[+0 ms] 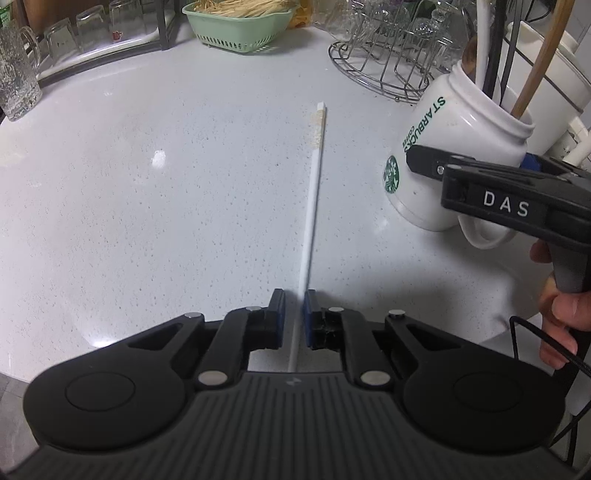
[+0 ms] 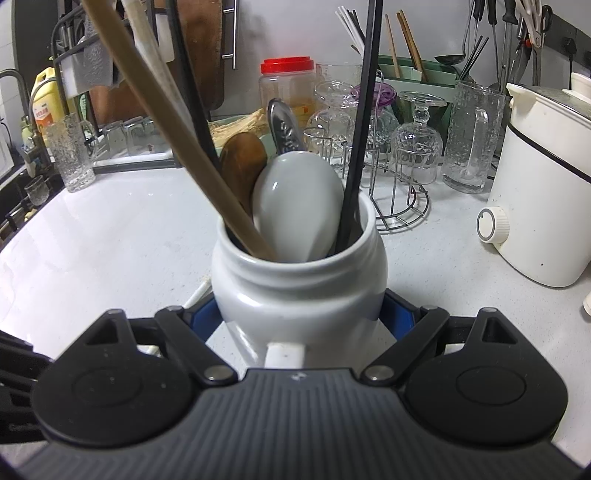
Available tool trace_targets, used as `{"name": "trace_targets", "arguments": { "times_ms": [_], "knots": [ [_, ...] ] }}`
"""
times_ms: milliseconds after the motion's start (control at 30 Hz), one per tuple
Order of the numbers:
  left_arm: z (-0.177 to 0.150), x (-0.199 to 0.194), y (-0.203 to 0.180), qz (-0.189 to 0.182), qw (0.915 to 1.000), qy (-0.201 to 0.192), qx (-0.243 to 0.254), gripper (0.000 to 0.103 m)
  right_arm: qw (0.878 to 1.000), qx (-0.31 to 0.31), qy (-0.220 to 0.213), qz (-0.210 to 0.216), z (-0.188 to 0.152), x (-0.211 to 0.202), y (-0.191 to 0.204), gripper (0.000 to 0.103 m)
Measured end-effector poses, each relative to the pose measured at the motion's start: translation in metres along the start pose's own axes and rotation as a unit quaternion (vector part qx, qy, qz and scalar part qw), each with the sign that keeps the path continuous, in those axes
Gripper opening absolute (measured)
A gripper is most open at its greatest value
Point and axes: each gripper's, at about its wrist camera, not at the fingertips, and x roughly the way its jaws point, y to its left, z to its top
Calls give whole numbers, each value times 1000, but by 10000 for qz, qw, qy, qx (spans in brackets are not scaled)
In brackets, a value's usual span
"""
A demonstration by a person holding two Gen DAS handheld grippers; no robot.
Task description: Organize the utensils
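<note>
The left gripper [image 1: 294, 308] has its jaws drawn close around a white chopstick [image 1: 313, 195]; the stick touches the right pad, with a thin gap visible at the left pad, so the grip looks loose at best. The right gripper [image 2: 303, 314] is clamped on the body of a white mug [image 2: 300, 288], its blue pads pressed against both sides.

The counter [image 1: 166, 192] is pale speckled stone, glossy with light reflections. At its back stand a green basket [image 1: 240, 26] of pale sticks, a wire glass rack [image 1: 384, 70] with upturned glasses, and a textured glass mug [image 1: 16, 74] at the left. The right wrist view adds a red-lidded jar [image 2: 287, 86], a yellow bottle [image 2: 46, 101] and a white cooker [image 2: 539, 206] with a dial at the right.

The chopstick runs forward from the left gripper over the counter, its far end patterned. The mug, printed with green lettering, is tilted, its mouth leaning right in the left view. Inside it stand a ceramic spoon [image 2: 297, 203], a wooden spoon [image 2: 242, 168], a wooden stick [image 2: 177, 129] and black chopsticks [image 2: 360, 129]. A hand [image 1: 561, 299] grips the right gripper's handle, low at the right edge.
</note>
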Motion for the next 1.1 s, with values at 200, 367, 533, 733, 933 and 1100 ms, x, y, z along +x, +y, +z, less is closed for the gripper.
{"name": "trace_targets", "arguments": {
  "times_ms": [200, 367, 533, 733, 933, 1100],
  "knots": [
    [-4, 1, -10, 127, 9998, 67, 109, 5, 10000, -22, -4, 20, 0, -1, 0, 91],
    [-9, -2, -10, 213, 9997, 108, 24, 5, 10000, -48, 1, 42, 0, -1, 0, 91],
    [-14, -4, -12, 218, 9997, 143, 11, 5, 10000, -59, -2, 44, -1, 0, 0, 91],
    [-21, -8, -10, 181, 9996, 204, -79, 5, 10000, -52, 6, 43, -1, 0, 0, 91],
    [-25, -15, -3, -40, 9994, 189, -282, 5, 10000, -35, 7, 18, -1, 0, 1, 91],
    [-33, -26, 11, -312, 9974, 245, -595, 8, 10000, -23, 5, 2, -1, 0, 1, 91]
  ]
}}
